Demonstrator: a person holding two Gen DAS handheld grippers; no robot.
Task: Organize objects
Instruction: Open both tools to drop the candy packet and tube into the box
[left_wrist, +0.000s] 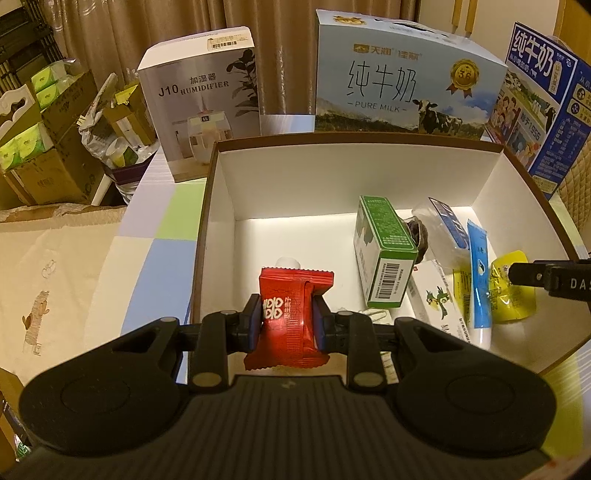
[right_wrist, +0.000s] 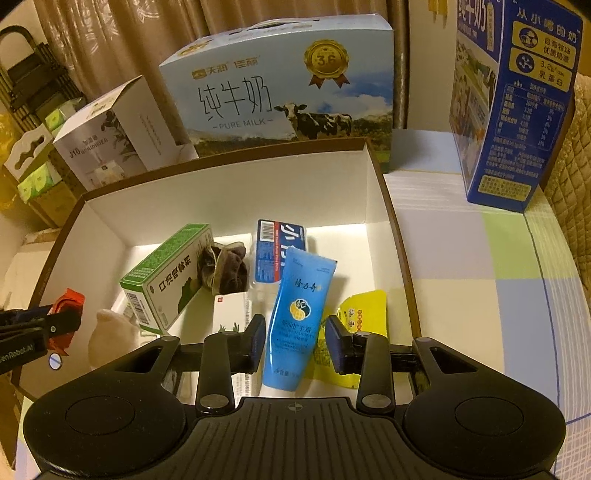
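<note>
My left gripper (left_wrist: 287, 319) is shut on a red snack packet (left_wrist: 291, 310) and holds it above the left part of a brown-rimmed white box (left_wrist: 332, 142). The packet and the left gripper also show at the left edge of the right wrist view (right_wrist: 62, 317). My right gripper (right_wrist: 295, 341) is open above a blue hand-cream tube (right_wrist: 295, 314) that lies in the box (right_wrist: 229, 151). Its fingers are apart on either side of the tube. The right gripper shows at the right edge of the left wrist view (left_wrist: 546, 277).
In the box lie a green carton (right_wrist: 166, 280), a dark pouch (right_wrist: 225, 269), a blue-and-white pack (right_wrist: 277, 251), a yellow sachet (right_wrist: 362, 314), a white carton (right_wrist: 229, 317) and a pale round object (right_wrist: 110, 338). A humidifier box (left_wrist: 199, 103) and milk cartons (left_wrist: 402, 77) stand behind.
</note>
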